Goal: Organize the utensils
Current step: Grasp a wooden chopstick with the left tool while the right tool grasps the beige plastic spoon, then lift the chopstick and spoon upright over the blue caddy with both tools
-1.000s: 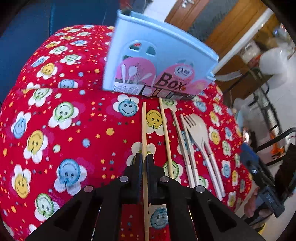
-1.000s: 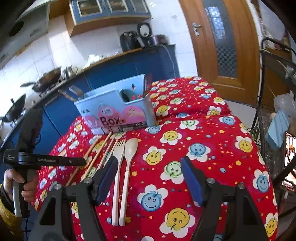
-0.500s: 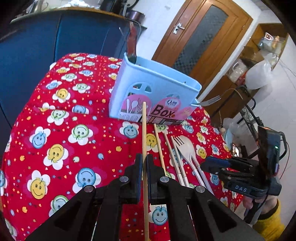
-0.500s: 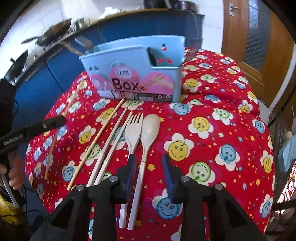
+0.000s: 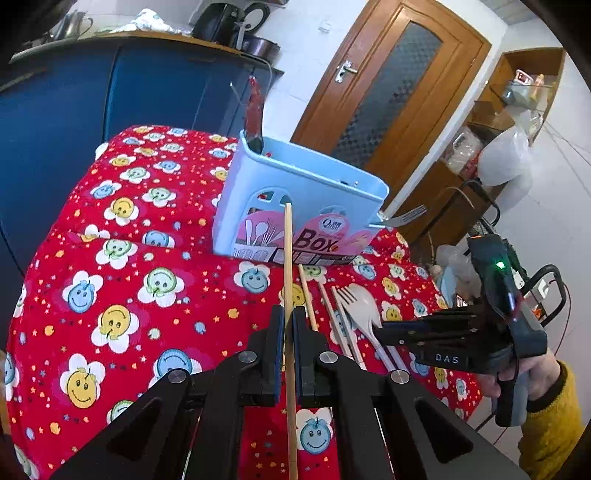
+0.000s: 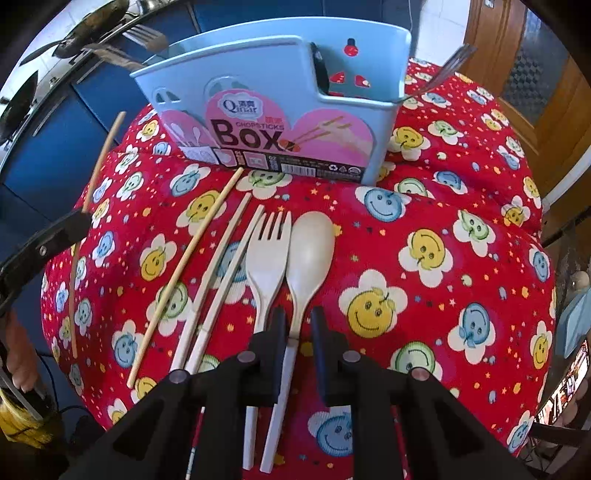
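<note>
Two grips: our left gripper (image 5: 288,325) pinches a chopstick (image 5: 287,258), right gripper (image 6: 297,325) narrowly straddles the spoon (image 6: 308,251); we should close squarely on its handle.

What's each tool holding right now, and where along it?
Left tool grips a chopstick partway along its length. Right tool holds nothing; its fingers straddle the spoon handle.

Daylit kitchen, white-tiled walls. Dark blue cabinets (image 5: 110,88) behind, topped by a wooden counter (image 5: 147,35) carrying a black kettle (image 5: 221,22) and a metal pot (image 5: 264,46). Brown wooden door (image 5: 391,96) with patterned glass panel and metal handle (image 5: 343,70) at right. Beside it, open wooden shelves (image 5: 517,96) and a white plastic bag (image 5: 506,158). Dark pans (image 6: 92,22) on the stove, seen from the right wrist view. Pale tiled floor (image 5: 554,206).
</note>
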A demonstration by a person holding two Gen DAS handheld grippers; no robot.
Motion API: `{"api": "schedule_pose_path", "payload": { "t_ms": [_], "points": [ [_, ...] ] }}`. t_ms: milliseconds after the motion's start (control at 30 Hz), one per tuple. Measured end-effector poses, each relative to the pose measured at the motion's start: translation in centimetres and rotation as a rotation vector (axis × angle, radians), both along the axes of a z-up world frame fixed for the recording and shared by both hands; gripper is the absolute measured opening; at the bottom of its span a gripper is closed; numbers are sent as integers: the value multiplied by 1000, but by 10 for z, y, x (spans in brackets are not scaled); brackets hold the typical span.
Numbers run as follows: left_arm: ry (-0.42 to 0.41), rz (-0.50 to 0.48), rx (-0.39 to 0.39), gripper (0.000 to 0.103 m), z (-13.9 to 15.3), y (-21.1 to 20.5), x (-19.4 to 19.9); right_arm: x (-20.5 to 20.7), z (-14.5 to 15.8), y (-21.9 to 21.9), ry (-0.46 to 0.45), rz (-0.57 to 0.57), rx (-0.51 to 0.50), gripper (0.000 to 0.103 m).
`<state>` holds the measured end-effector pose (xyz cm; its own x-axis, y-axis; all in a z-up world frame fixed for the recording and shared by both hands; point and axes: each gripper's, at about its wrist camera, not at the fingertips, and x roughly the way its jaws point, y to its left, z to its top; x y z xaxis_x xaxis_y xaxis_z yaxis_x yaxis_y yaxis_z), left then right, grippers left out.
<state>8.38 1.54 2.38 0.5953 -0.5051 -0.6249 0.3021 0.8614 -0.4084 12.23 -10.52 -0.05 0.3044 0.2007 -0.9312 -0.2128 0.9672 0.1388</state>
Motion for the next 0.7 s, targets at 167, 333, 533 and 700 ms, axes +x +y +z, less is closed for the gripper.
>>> {"api": "schedule_pose_path", "payload": {
  "t_ms": [167,333,533,700],
  "points": [
    [-17,1,-4,4,3,-3,-2,-3,0,0,-28,-17,9,12],
    [-46,-2,-4,4,9,-9,-7,-12,0,-5,-102,-42,42,8],
    [-99,-7,-8,4,21,-16,-13,-33,6,-21,-219,-95,118,8],
    [-149,4,-37,4,32,-18,-16,-50,24,-33,-343,-142,189,8]
  ]
}}
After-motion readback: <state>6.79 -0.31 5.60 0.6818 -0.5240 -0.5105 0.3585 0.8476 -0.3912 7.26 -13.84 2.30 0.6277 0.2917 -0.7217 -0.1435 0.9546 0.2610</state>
